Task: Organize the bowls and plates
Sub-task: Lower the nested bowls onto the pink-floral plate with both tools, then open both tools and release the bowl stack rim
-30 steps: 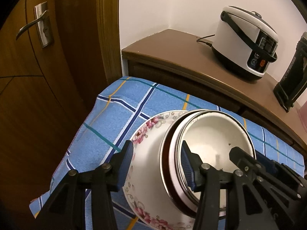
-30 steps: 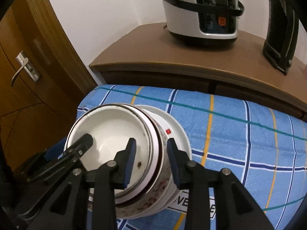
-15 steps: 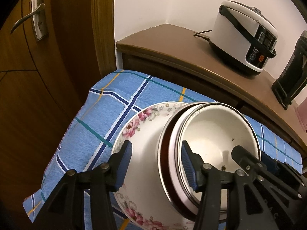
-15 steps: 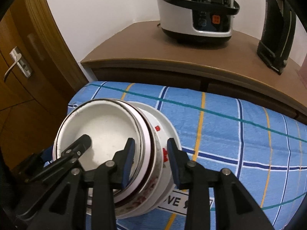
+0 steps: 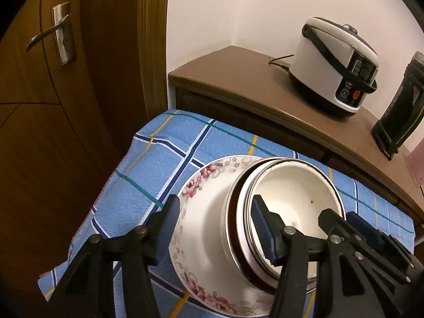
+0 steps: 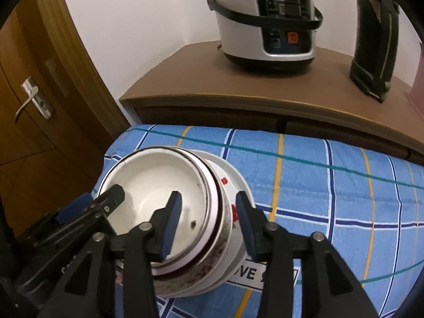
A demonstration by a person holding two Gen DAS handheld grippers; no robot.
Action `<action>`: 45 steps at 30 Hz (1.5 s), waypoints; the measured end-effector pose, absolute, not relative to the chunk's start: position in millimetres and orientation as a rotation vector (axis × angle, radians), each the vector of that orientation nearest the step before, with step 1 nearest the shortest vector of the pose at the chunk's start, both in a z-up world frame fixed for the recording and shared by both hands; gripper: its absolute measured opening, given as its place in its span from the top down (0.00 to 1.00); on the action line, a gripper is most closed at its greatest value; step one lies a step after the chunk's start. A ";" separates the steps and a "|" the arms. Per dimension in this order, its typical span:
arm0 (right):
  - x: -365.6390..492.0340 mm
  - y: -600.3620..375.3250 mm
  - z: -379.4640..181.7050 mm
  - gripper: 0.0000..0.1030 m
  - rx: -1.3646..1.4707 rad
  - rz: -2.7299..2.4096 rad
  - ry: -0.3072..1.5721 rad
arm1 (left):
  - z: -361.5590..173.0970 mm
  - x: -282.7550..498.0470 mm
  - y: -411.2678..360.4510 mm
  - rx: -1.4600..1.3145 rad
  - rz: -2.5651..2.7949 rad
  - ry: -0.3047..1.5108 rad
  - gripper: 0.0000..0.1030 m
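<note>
Two grippers straddle the rim of the bowl stack: the left gripper (image 5: 214, 228) and the right gripper (image 6: 208, 224), each half open with one finger inside the top bowl (image 6: 159, 185), not yet pinching. The stack sits on the plate (image 5: 209, 175), well in front of the cooker (image 6: 267, 23). I think both should close together, then lift level. I count about three bowls, one plate.

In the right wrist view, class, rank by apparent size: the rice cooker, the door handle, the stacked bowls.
1. Stacked bowls, though their nearness to the camera inflates them.
2. Rice cooker.
3. Door handle, clearly smallest.
</note>
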State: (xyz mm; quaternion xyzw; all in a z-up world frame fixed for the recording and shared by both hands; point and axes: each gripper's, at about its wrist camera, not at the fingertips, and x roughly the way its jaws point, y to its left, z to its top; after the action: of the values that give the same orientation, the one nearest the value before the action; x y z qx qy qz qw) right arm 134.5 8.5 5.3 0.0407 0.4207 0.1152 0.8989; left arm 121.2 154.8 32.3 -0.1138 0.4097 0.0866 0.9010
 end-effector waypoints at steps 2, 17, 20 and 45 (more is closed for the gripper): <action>133.2 6.2 6.9 0.55 0.094 0.241 0.870 | 33.5 119.2 155.3 -0.233 0.192 0.838 0.37; 116.2 -3.5 16.2 0.34 0.111 0.213 0.817 | 39.3 103.5 166.4 -0.282 0.184 0.832 0.21; 113.6 -3.0 17.7 0.34 0.116 0.219 0.812 | 41.5 99.5 167.5 -0.263 0.204 0.819 0.16; 44.7 -9.4 44.2 0.21 0.159 0.243 0.601 | 70.0 22.4 170.8 -0.277 0.215 0.595 0.02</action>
State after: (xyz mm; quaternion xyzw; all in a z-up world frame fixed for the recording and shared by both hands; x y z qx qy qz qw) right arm 44.7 -9.4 44.2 0.0779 0.2950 0.1193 0.9448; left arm 22.4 170.8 70.0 -0.1356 0.2914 0.1052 0.9411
